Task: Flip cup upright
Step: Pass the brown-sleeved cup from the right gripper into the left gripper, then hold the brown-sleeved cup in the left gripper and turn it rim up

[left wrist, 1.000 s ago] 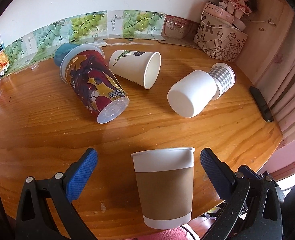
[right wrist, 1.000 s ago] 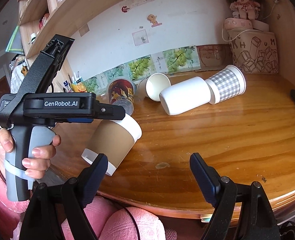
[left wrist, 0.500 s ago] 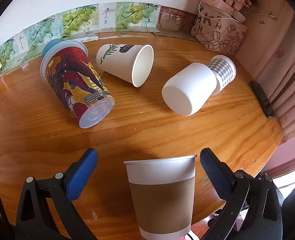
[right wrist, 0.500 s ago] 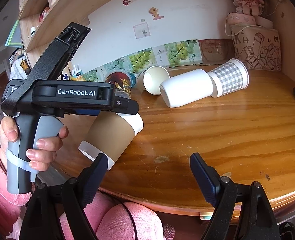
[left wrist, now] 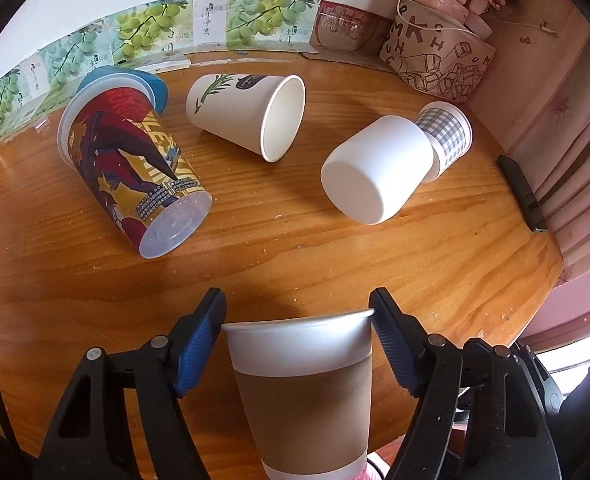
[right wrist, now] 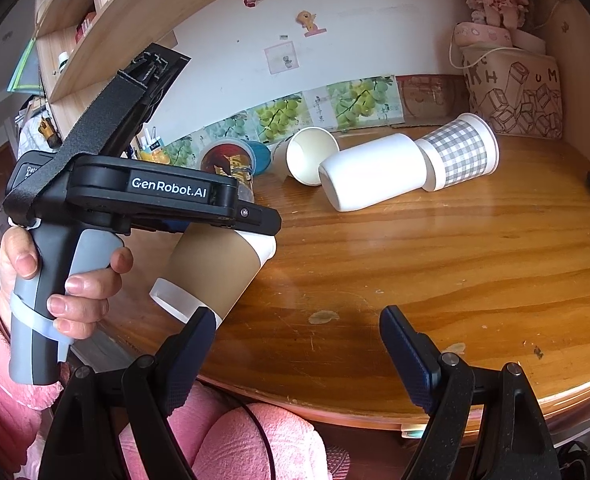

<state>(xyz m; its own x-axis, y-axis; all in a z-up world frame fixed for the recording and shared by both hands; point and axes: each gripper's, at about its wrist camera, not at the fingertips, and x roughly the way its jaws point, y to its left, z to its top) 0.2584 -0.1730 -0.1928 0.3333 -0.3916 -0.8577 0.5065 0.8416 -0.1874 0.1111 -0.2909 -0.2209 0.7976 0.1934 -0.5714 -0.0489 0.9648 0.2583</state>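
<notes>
A brown-sleeved paper cup (left wrist: 307, 392) lies on its side at the table's near edge, rim pointing away. My left gripper (left wrist: 297, 334) has closed on it, blue pads touching both sides just below the rim. In the right wrist view the same cup (right wrist: 215, 276) sits under the left gripper (right wrist: 255, 220), its base overhanging the edge. My right gripper (right wrist: 295, 352) is open and empty above the front edge.
Several other cups lie on their sides on the wooden table (left wrist: 435, 264): a printed plastic cup (left wrist: 135, 168), a white leaf-print cup (left wrist: 251, 112), a white cup (left wrist: 379, 168) nested with a checked cup (left wrist: 449, 132). A patterned bag (left wrist: 439, 56) stands back right. A dark phone (left wrist: 523, 196) lies at the right edge.
My left gripper moved forward around the brown cup and its jaws closed from wide open onto the cup's sides. The right gripper stayed open and nearly still.
</notes>
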